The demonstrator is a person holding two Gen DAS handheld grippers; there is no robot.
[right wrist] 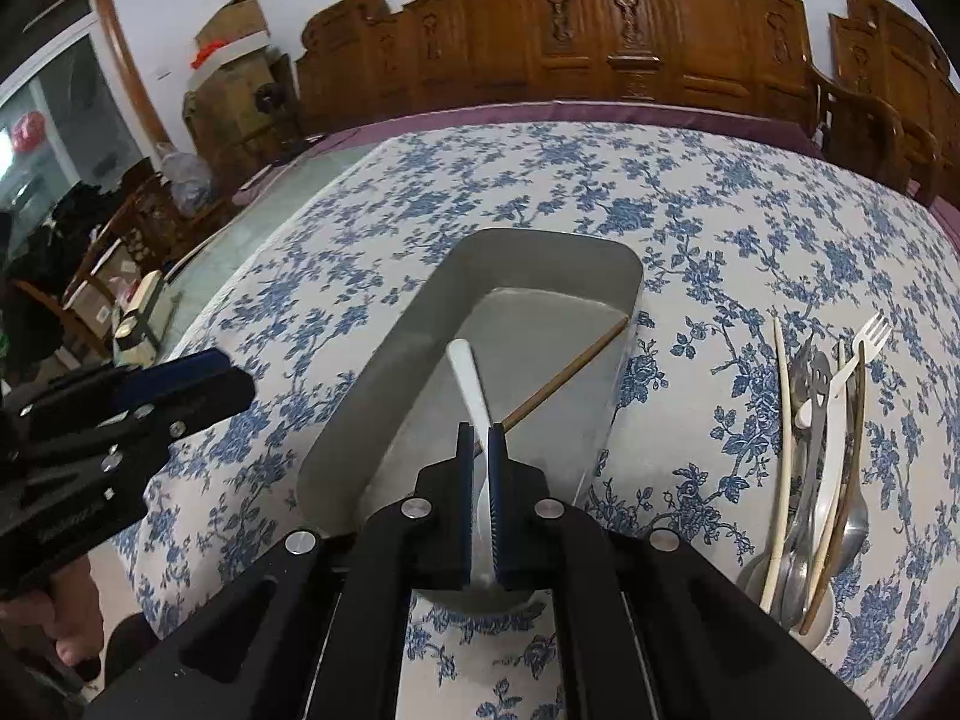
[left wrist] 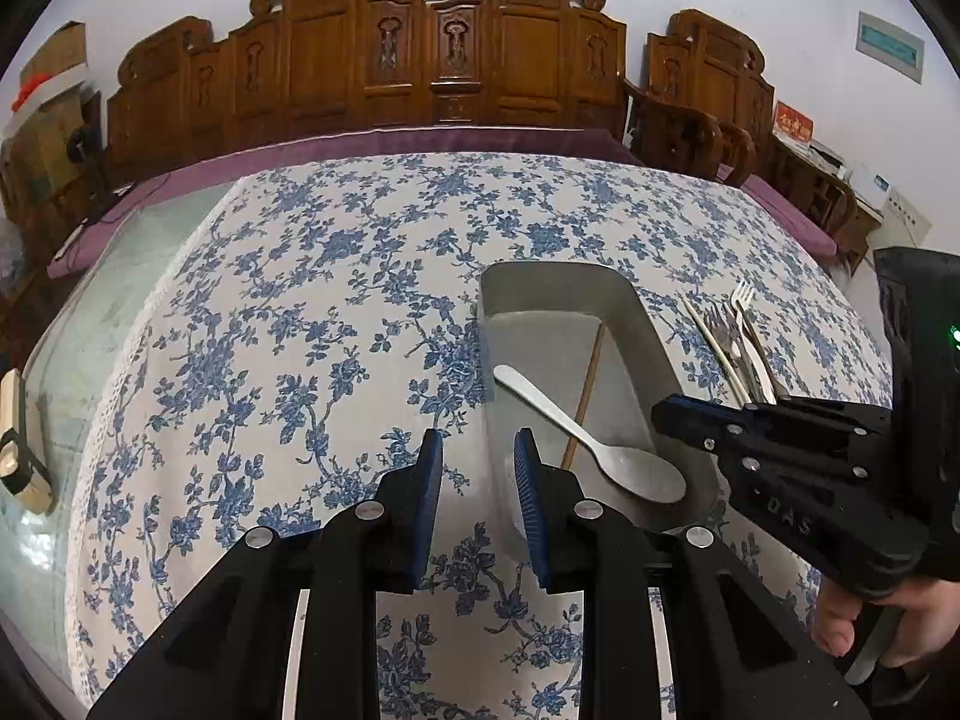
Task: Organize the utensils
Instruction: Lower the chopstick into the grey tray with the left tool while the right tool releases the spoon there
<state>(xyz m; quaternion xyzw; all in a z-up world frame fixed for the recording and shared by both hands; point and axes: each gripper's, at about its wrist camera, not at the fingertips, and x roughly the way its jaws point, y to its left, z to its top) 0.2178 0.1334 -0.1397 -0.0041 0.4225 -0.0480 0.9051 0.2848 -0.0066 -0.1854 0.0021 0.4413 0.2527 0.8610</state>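
Between my right claw's point(right wrist: 481, 438) nearly closed pads sits the white spoon point(right wrist: 471, 381), lying in the grey tray point(right wrist: 372, 360) beside a brown chopstick point(right wrist: 570, 375). My left claw point(left wrist: 477, 456) hangs narrow and empty. I'd release cleanly, then fetch the pile point(right wrist: 816, 456) at three o'clock.

The only lettering that could be made out was "DAS", embossed on the black body of the right gripper point(left wrist: 672, 417) in the left wrist view. A red sign point(left wrist: 792, 123) and a teal wall plaque point(left wrist: 890, 45) carried writing too small to read.
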